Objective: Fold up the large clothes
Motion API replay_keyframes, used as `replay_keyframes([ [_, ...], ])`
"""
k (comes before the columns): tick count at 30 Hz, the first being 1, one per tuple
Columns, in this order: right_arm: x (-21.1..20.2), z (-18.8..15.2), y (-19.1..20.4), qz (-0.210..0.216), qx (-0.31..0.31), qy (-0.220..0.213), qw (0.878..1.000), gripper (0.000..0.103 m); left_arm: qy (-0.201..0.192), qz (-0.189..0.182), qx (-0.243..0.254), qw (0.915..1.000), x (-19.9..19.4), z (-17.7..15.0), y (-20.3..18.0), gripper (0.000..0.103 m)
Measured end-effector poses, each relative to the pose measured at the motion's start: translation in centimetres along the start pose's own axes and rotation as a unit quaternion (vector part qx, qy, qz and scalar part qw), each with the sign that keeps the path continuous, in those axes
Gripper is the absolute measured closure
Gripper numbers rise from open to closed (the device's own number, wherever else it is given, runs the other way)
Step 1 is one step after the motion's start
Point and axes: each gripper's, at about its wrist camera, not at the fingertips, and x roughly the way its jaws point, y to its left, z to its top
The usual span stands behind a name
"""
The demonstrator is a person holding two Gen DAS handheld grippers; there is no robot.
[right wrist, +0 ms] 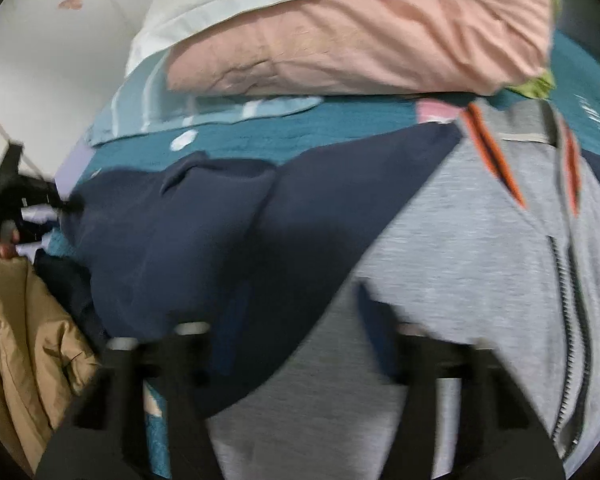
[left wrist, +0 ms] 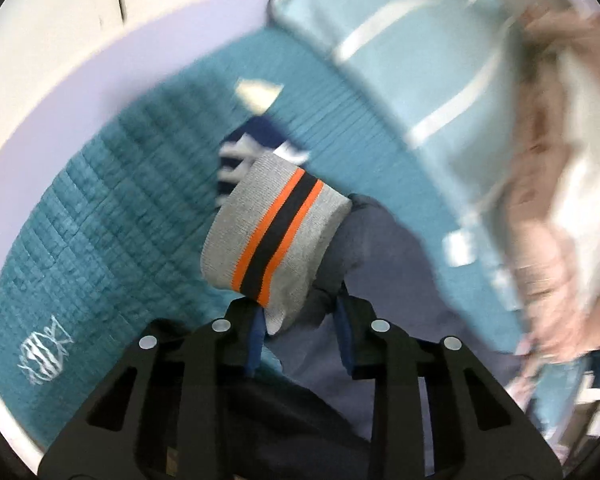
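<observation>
**Both hand-held grippers pinch the jacket to start a fold**

We have a large zip-up jacket (right wrist: 460, 264) spread on a bed, over a teal quilted bedspread (left wrist: 100, 216). Its body is grey marl with a zipper (right wrist: 568, 320) running down the front, and broad navy panels cover the shoulder and sleeve area. The ribbed trim is grey with an orange-black-orange stripe, which shows clearly on the sleeve cuff (left wrist: 276, 236).

That cuff stands up in front of our left hand-held gripper (left wrist: 300, 340), whose jaws are drawn close on the bluish-grey sleeve fabric just behind it. We judge the hold is taken at the sleeve end so the sleeve can be carried across the body as one piece.

Our right hand-held gripper (right wrist: 296, 348) comes down where grey and navy panels meet. Cloth fills the gap between its fingers, but blur keeps us from saying surely that the pads press on it. We judge that it is either anchoring the body or taking a second corner.

At the far side of the bed lies a pale blue striped pillow or sheet (left wrist: 400, 60), and on it a pink bundle of bedding (right wrist: 360, 40). A tan padded coat (right wrist: 24, 340) is heaped at the near left edge, probably waiting its turn.
</observation>
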Motion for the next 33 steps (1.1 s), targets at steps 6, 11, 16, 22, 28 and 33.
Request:
replay_keyframes([
  [6,3.8,-1.0,2.5,0.059,-0.009,0.061,0.996,0.101,-0.082,-0.101,0.046,0.9905,-11.1,-3.4,-3.2,0.075],
  [11,4.4,-0.8,0.6,0.113,0.036,0.070,0.990,0.101,-0.105,-0.153,0.099,0.9776,-17.7,-8.1,-8.7,0.075],
  [16,-1.6,-1.3,-2.7,0.135,0.042,0.029,0.990,0.098,-0.109,-0.180,0.149,0.9662,-19.1,-13.4,-14.9,0.075],
  [22,-10.1,-3.6,-11.4,0.063,0.063,-0.007,0.996,0.095,-0.082,-0.210,0.146,0.9633,-16.3,-19.4,-22.5,0.075],
  [28,-16.5,-6.6,-20.7,0.003,0.141,-0.049,0.989,0.087,-0.015,-0.208,0.139,0.9681,-8.1,-27.6,-31.9,0.075],
  [33,-18.1,-8.0,-26.9,-0.003,0.212,-0.071,0.975,0.085,0.050,-0.172,0.170,0.9691,-0.5,-35.1,-36.4,0.074],
])
